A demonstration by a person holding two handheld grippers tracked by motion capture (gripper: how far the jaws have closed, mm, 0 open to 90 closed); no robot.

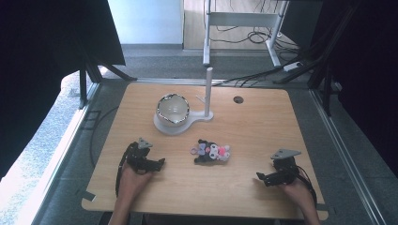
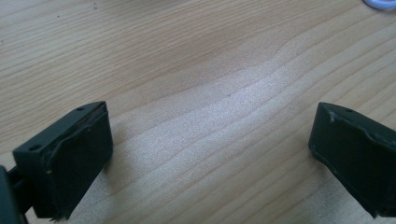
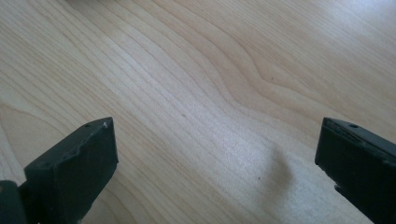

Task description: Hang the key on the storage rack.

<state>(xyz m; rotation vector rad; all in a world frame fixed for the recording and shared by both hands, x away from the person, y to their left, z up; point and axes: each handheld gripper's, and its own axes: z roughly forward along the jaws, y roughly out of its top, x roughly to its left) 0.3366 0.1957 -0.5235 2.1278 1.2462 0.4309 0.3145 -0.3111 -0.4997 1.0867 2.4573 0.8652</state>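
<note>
A small heap of black, pink and lilac bits (image 1: pixel 211 153) lies near the middle of the wooden table (image 1: pixel 263 126). Behind it a shiny bowl (image 1: pixel 172 108) sits on a white base (image 1: pixel 162 125) with an upright white post (image 1: pixel 208 91). My left gripper (image 1: pixel 158 163) rests low on the table to the left of the heap, jaws pointing right. In its own view it stands open (image 2: pixel 210 123) over bare wood. My right gripper (image 1: pixel 261 177) rests to the right of the heap, jaws pointing left, and is likewise open (image 3: pixel 217 135) over bare wood.
A round cable hole (image 1: pixel 238 100) sits in the table's far right part. Beyond the far edge stand a white desk frame (image 1: pixel 244 18) and floor cables (image 1: pixel 263 37). A pale rounded edge (image 2: pixel 380 3) peeks in at the top right of the left gripper view.
</note>
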